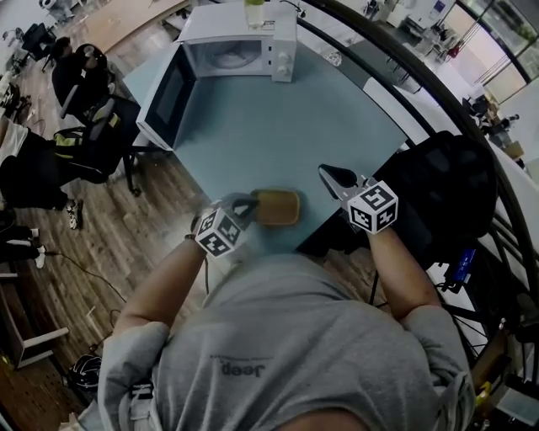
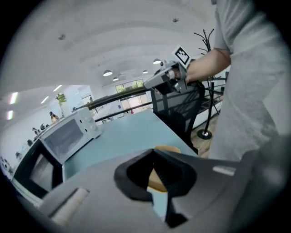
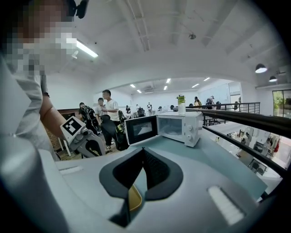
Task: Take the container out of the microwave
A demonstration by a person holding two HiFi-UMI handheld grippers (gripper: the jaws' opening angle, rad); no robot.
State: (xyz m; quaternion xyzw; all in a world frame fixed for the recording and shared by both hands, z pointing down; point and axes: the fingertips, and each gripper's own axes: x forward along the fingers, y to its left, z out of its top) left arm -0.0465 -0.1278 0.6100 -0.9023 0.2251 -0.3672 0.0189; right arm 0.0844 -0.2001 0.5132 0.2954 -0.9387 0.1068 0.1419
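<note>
The tan container [image 1: 282, 208] rests on the teal table [image 1: 278, 126] near its front edge, outside the white microwave [image 1: 240, 42], whose door [image 1: 168, 97] hangs open. My left gripper [image 1: 246, 204] is at the container's left rim, jaws closed on that edge; in the left gripper view the container [image 2: 167, 149] shows just past the gripper [image 2: 153, 154]. My right gripper [image 1: 328, 175] hovers a little right of the container, shut and holding nothing. Through its jaws [image 3: 143, 152] I see a strip of the container [image 3: 134, 198].
A bottle [image 1: 254, 10] stands on top of the microwave. A black chair with a bag [image 1: 446, 194] sits at the table's right side, with a railing behind it. Office chairs [image 1: 93, 126] stand to the left of the table, and people [image 3: 107, 109] stand far behind.
</note>
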